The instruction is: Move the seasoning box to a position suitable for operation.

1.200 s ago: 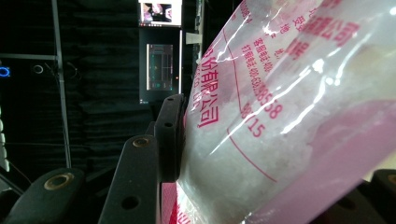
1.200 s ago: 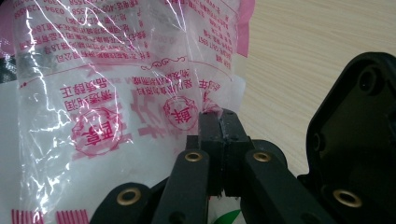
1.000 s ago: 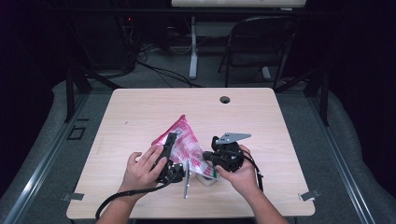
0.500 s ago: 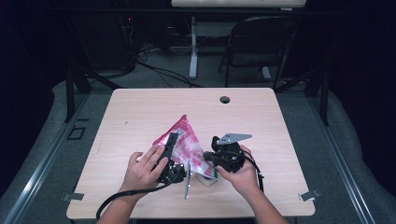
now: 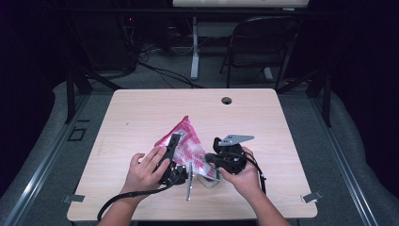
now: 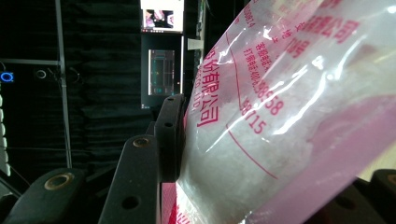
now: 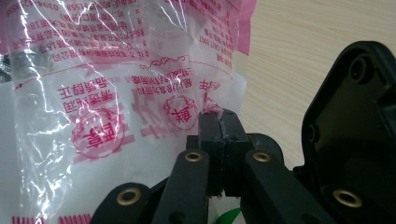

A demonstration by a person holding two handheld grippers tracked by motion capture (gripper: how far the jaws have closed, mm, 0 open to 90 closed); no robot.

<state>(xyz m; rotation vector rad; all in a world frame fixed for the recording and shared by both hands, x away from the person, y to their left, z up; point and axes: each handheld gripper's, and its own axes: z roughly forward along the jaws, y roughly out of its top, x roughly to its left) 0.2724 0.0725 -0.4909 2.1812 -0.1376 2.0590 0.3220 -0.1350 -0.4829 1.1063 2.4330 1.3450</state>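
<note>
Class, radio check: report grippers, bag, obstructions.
Left gripper clamps the bag. Right gripper shut on its film. Table, nothing in the way.

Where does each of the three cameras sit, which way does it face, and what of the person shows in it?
High view: above the table, looking forward and down; both forearms, left claw and right claw on the pink bag.
Left gripper view: on the left claw, looking along its jaws, which hold the bag's bulk.
Right gripper view: on the right claw, shut on the bag's film.
All share the bag.
</note>
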